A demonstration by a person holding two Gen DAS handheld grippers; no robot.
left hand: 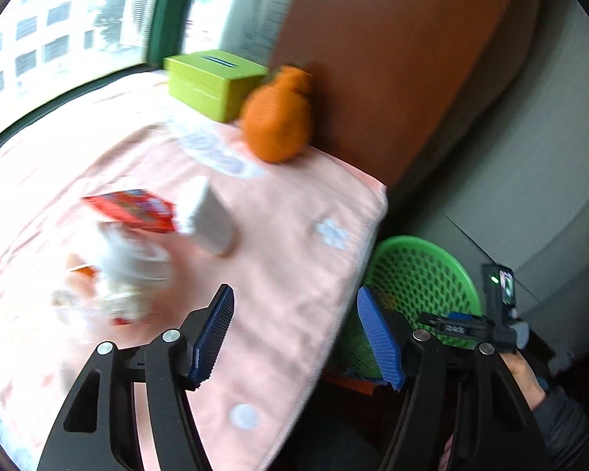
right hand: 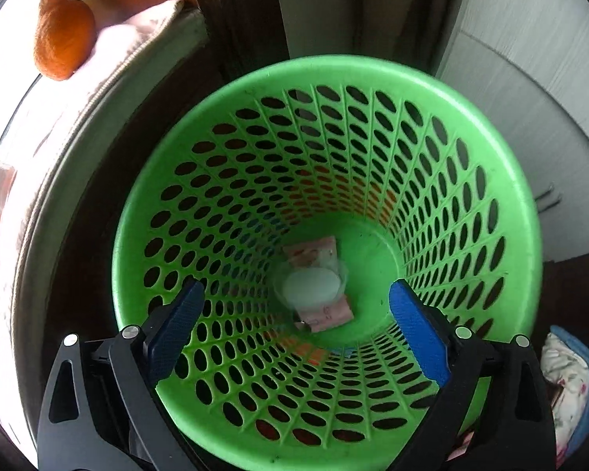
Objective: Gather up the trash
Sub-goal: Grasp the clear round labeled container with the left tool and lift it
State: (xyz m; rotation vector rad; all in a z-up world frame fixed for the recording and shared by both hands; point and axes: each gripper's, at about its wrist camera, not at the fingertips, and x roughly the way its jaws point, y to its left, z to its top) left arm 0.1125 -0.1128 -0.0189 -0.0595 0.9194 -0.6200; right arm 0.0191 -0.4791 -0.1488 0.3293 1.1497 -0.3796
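A green mesh waste basket (right hand: 502, 180) stands on the floor beside the bed; it also shows in the left wrist view (left hand: 416, 271). In its bottom lie a clear plastic cup (right hand: 312, 284) and a pink wrapper (right hand: 326, 316). My right gripper (right hand: 294, 337) is open and empty right above the basket's mouth. My left gripper (left hand: 296, 337) is open and empty over the edge of the pink bedspread (left hand: 286, 235). On the bed lie a red packet (left hand: 131, 210), a white box (left hand: 210, 219) and crumpled clear plastic trash (left hand: 125, 271), blurred.
An orange plush toy (left hand: 277, 115) and a lime-green box (left hand: 212, 82) sit at the bed's far end by the window. A brown headboard (left hand: 381, 59) stands behind. A grey cabinet (left hand: 530, 180) is to the right. A blue and white cloth (right hand: 573, 376) lies beside the basket.
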